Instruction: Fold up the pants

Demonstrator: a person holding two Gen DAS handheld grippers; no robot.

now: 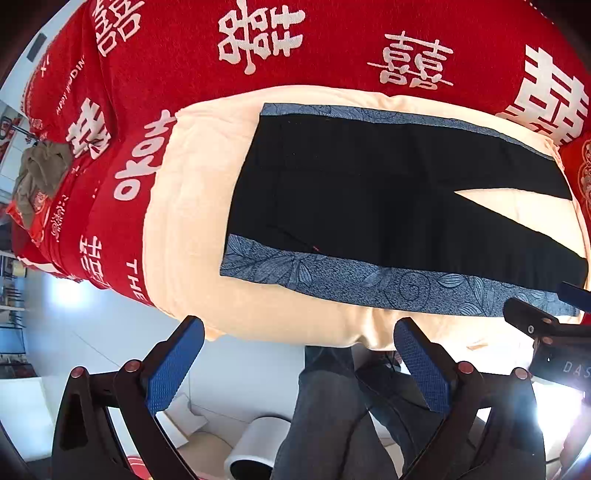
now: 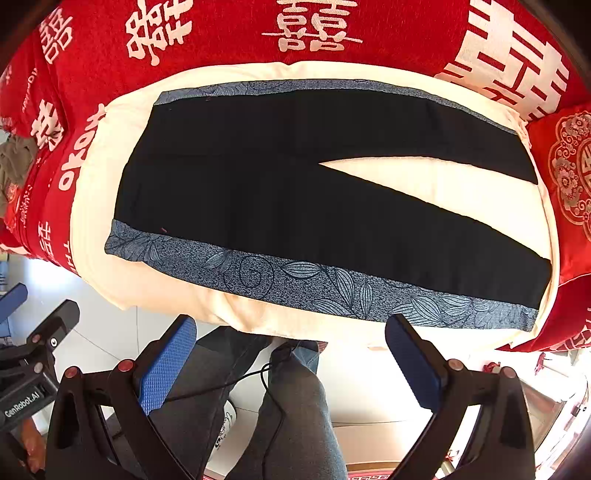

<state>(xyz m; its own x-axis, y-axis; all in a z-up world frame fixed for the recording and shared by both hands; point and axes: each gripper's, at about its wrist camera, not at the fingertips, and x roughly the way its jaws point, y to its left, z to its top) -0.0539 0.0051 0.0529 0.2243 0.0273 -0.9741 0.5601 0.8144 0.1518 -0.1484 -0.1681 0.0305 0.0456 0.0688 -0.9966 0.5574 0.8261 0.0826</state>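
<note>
Black pants [image 1: 369,192] with blue leaf-patterned side stripes lie flat on a cream blanket [image 1: 192,192], waist to the left, the two legs spread in a V to the right. They also show in the right wrist view [image 2: 277,192]. My left gripper [image 1: 299,339] is open and empty, held off the near edge of the blanket, near the waist end. My right gripper [image 2: 291,336] is open and empty, held off the near edge by the near leg. The right gripper also shows in the left wrist view [image 1: 546,325].
The cream blanket [image 2: 96,206] lies on a red bedspread [image 2: 229,33] with white characters. An olive garment [image 1: 40,173] lies at the bed's left end. The person's grey-trousered legs [image 2: 291,406] and a black cable are below. A white cylinder [image 1: 255,446] stands on the floor.
</note>
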